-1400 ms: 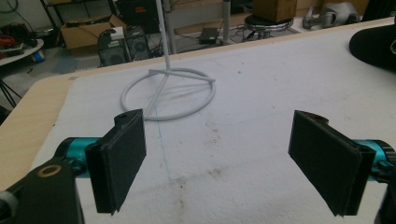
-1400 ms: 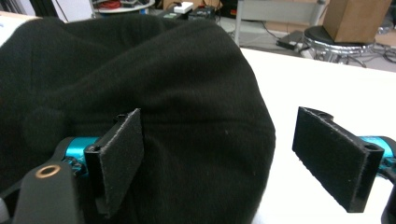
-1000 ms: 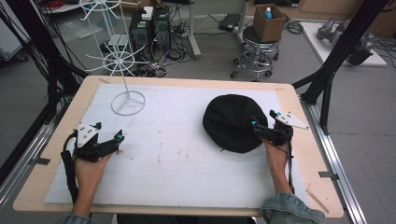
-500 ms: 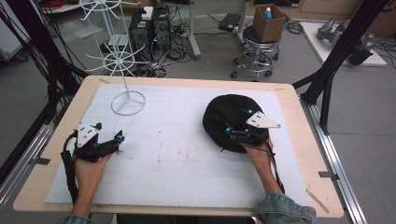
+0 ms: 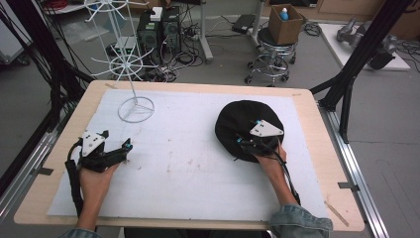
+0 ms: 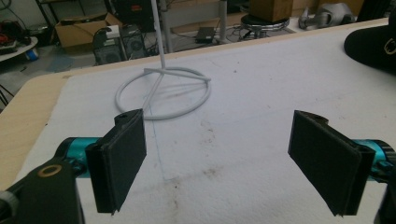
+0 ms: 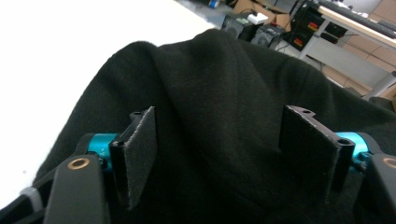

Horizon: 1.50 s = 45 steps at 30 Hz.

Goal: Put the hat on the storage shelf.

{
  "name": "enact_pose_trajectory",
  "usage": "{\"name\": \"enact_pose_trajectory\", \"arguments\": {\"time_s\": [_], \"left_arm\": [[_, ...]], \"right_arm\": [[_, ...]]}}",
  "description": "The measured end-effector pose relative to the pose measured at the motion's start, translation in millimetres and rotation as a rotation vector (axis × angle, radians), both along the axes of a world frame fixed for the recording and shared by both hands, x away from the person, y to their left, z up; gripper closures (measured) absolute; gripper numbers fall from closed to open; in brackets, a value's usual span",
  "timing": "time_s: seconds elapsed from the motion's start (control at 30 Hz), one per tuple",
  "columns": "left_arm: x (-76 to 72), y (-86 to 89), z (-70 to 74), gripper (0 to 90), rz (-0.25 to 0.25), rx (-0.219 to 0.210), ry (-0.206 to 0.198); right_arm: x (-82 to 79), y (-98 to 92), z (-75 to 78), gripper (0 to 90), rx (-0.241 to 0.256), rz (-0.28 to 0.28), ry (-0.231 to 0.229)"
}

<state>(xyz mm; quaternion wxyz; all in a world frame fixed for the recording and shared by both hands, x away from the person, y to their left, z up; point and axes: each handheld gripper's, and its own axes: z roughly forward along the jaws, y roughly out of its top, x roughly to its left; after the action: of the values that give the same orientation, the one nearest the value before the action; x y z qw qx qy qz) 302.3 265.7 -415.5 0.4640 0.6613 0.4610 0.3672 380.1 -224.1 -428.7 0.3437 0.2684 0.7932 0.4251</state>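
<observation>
Right claw (image 5: 246, 142) is hovering with its jaws spread wide over the black cap (image 5: 237, 124) lying at the surface's (image 5: 198, 198) right side (soft, light cloth, likely best pinched at a raised fold), while the left claw (image 5: 126, 146) is resting open, holding nothing.

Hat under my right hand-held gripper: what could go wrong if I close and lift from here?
1. The right hand-held gripper is open over soft folds of the black hat; closing may pinch only a thin layer, so the hat could slip or sag on lifting.
2. The white wire stand rests on a light ring base; a dangling hat or its carrying arm might tip it.
3. The left hand-held gripper is open, far from the hat, giving no support.
</observation>
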Motion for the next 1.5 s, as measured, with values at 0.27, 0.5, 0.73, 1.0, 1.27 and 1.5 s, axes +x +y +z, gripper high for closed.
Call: {"name": "enact_pose_trajectory", "arguments": {"time_s": [0.27, 0.5, 0.73, 1.0, 1.27, 1.5], "left_arm": [[2.2, -0.5, 0.0, 19.5, -0.004, -0.005, -0.004], [4.9, -4.9, 0.1, 19.5, -0.016, -0.006, -0.004], [5.7, -4.8, 0.5, 19.5, -0.019, -0.019, -0.009], [5.7, -5.4, 0.9, 19.5, -0.025, -0.027, -0.009], [5.0, -3.3, 1.1, 19.5, -0.025, -0.037, -0.01], [5.4, -3.2, 0.9, 19.5, -0.024, -0.041, -0.011]], "right_arm": [[10.3, 5.6, 2.3, 52.5, -0.053, -0.009, 0.036], [12.1, 4.4, 6.1, 80.9, -0.057, -0.01, 0.043], [11.0, 1.2, 15.4, 84.3, 0.001, -0.038, 0.022], [8.1, 4.8, 34.8, 84.9, 0.091, -0.09, -0.027], [13.2, 2.0, 54.1, 85.1, 0.161, -0.143, -0.073], [16.6, 0.3, 69.6, 85.0, 0.191, -0.178, -0.118]]}}
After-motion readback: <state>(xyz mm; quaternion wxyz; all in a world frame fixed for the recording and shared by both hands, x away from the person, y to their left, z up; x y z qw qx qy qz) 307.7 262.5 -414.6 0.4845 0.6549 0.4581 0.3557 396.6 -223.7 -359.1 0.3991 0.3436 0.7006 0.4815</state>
